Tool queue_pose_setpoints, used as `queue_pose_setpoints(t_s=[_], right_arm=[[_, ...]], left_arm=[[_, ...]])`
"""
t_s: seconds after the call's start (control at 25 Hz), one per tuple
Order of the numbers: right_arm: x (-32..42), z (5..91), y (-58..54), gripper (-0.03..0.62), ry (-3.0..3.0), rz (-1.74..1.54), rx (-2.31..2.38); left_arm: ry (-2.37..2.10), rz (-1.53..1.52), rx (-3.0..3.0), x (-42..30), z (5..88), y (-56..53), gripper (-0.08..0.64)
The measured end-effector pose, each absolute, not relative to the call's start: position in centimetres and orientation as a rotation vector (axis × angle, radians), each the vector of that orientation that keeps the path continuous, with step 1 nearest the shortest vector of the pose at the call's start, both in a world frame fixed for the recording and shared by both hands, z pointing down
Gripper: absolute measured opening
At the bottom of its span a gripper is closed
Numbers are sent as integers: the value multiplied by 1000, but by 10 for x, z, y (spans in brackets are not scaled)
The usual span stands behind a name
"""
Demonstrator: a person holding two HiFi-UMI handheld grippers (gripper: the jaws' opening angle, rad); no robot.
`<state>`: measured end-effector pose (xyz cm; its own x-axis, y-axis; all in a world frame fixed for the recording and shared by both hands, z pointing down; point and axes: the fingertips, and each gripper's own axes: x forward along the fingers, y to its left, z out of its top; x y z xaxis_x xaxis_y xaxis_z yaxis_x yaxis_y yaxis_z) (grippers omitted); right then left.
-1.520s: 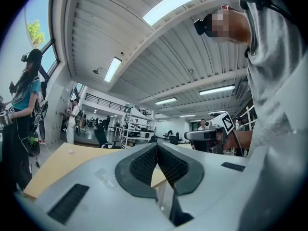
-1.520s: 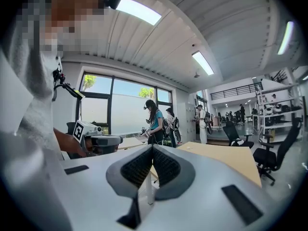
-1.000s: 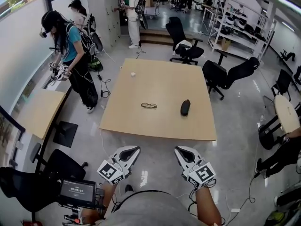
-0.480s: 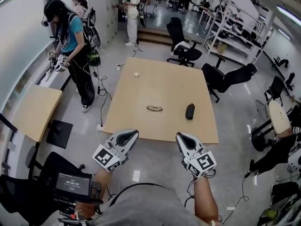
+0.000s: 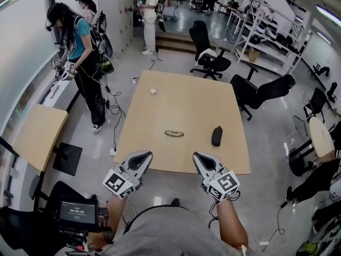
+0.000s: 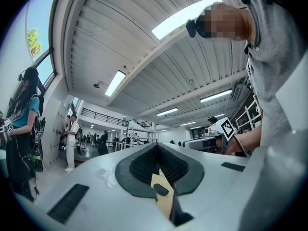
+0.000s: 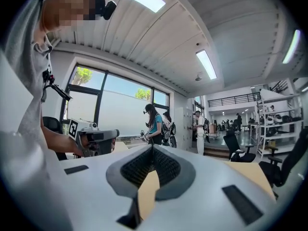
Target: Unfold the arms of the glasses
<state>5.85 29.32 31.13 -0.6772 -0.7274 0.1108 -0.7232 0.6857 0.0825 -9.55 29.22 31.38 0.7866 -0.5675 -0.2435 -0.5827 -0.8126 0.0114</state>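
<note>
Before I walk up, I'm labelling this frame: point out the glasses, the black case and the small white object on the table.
glasses (image 5: 174, 133), head view, bridge between the lenses
black case (image 5: 217, 136), head view, middle of its top
small white object (image 5: 153, 92), head view, its centre

My left gripper (image 5: 143, 158) and right gripper (image 5: 200, 160) are white with dark grey insets, and each carries 1 cube of black-and-white square markers. The table (image 5: 186, 97) is pale tan. The glasses (image 5: 174, 134) have dark frames, the case (image 5: 217, 136) is black, and my shirt (image 5: 160, 236) is grey.
</note>
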Motion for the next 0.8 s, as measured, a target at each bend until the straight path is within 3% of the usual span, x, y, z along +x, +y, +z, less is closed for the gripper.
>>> queue_pose_setpoints(t_s=[0.8], right_arm=[[140,356,167,8,-2833,159,1025]], left_arm=[[1038,75,-2985,11,362,181,6]])
